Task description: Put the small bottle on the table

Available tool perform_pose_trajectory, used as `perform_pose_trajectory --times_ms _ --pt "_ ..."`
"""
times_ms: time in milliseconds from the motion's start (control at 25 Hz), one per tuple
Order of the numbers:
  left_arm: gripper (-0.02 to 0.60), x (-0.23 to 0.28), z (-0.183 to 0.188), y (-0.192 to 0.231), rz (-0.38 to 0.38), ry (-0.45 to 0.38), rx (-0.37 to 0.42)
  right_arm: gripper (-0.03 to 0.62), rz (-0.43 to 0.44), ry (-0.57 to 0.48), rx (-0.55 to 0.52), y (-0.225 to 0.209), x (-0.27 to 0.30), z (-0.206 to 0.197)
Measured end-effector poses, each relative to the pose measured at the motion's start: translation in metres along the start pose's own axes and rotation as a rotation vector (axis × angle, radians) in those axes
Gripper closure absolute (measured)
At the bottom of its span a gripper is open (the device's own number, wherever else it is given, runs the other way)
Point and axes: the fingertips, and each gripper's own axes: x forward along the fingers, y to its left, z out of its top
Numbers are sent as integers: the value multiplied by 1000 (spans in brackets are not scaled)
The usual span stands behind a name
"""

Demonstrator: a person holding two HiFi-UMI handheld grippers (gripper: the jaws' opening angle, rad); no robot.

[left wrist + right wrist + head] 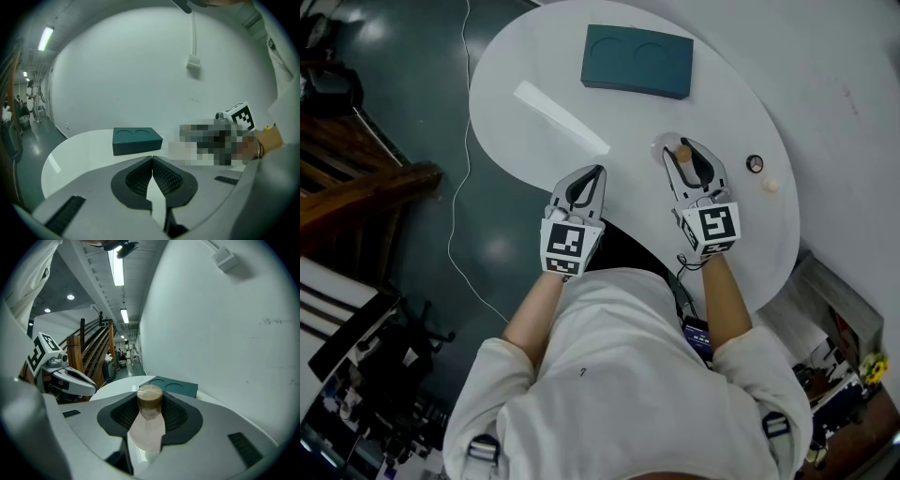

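Left gripper (pixel 596 172) held over near table edge, jaws pressed together. Right gripper (pixel 684 150) clamped on small bottle (pixel 149 425), brown-capped, upright, over white round-edged table (pixel 525 141); contact with surface not discernible. Beyond: white strip (pixel 561 117), then green box (pixel 637 61), two round recesses sunk in top. Dark floor (pixel 412 84), wooden stairs (pixel 356 178) at left.

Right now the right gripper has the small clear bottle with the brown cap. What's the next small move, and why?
Probably lower the right gripper straight down, without releasing, until the small clear brown-capped bottle stands on the white round table. Its pads clamp the bottle just below the cap, bare tabletop lies beneath, and I can't tell whether the base touches yet.
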Motion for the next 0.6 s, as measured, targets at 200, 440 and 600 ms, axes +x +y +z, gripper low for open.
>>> perform_pose_trajectory --times_ms 200,440,600 --pt "561 -1 -5 5 10 13 -5 454 4 16 -3 -2 11 -8" --pt "561 -2 -9 8 20 26 -9 454 4 30 -3 -7 23 -16" --pt "561 -2 -10 10 25 31 -6 454 0 40 2 -11 32 -22"
